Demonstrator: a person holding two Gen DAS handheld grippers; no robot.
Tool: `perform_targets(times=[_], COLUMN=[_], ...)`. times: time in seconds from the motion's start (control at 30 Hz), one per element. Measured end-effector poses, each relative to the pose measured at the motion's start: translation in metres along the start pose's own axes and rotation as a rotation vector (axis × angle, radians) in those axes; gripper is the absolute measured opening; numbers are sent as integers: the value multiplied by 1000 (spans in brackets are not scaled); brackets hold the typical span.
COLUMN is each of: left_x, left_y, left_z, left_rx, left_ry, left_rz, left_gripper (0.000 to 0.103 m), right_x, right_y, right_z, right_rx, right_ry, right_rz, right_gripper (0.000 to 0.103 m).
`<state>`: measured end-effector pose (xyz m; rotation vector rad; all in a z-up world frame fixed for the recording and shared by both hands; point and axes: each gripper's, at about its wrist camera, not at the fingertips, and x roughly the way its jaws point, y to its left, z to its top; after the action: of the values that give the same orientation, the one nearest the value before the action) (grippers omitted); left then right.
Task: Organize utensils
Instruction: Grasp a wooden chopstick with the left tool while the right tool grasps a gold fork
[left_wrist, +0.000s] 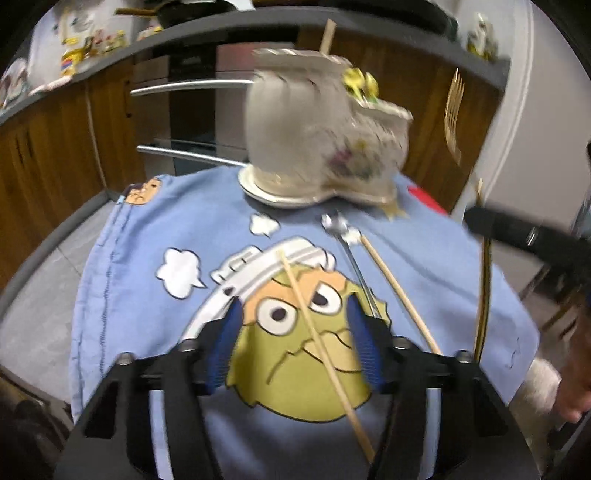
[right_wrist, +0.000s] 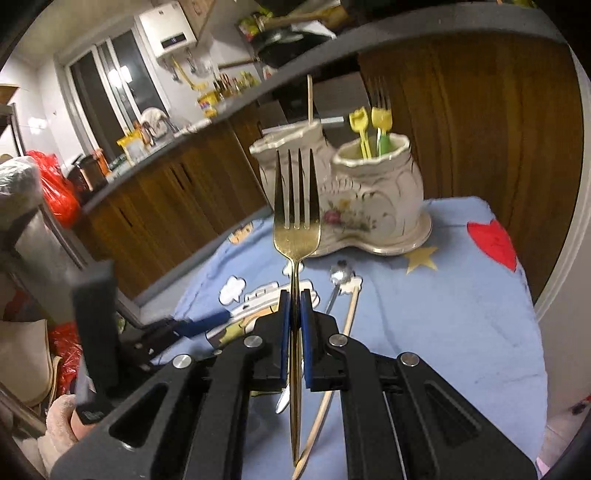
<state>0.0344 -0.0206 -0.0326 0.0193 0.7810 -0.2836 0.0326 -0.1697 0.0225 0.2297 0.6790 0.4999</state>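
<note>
Left hand-held gripper (left_wrist: 293, 341), black angular frame, ribbed blue pads (left_wrist: 364, 343) (silver screws at pivots), right hand-held gripper (right_wrist: 295, 328) alike

The right hand-held gripper (right_wrist: 295, 317) points forward and slightly down, blue pads clamped together. The left hand-held gripper (left_wrist: 295, 343) tilts downward, its pads (left_wrist: 227, 347) standing apart.

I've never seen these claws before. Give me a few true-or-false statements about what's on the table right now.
1. The right claw grips a gold fork. True.
2. The ceramic holder is empty. False: yellow utensils and a chopstick stand in it.
3. A chopstick lies between the left claw's fingers. True.
4. The cloth is plain red. False: it is blue with cartoon prints.
</note>
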Motion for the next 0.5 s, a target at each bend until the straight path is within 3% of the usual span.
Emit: perform_targets(times=[0.1, 0.23, 0.37, 0.5], left_x=[6, 13, 17, 22], left_y=[-14, -26, -26, -20], left_z=[-3, -7, 0, 6], left_rx=[55, 111, 105, 99], left_ry=[41, 79, 110, 123], left_rz=[30, 83, 108, 109], left_gripper=[31, 26, 10, 5], right_x=[-8, -19, -31, -40], right_y=[-3, -8, -13, -19], right_z=[-1, 0, 2, 4], right_rx=[-5, -3, -3, -4], right_ry=[-28, -58, -104, -133], right_rz=[30, 64, 88, 109], right_gripper=[6, 6, 6, 6])
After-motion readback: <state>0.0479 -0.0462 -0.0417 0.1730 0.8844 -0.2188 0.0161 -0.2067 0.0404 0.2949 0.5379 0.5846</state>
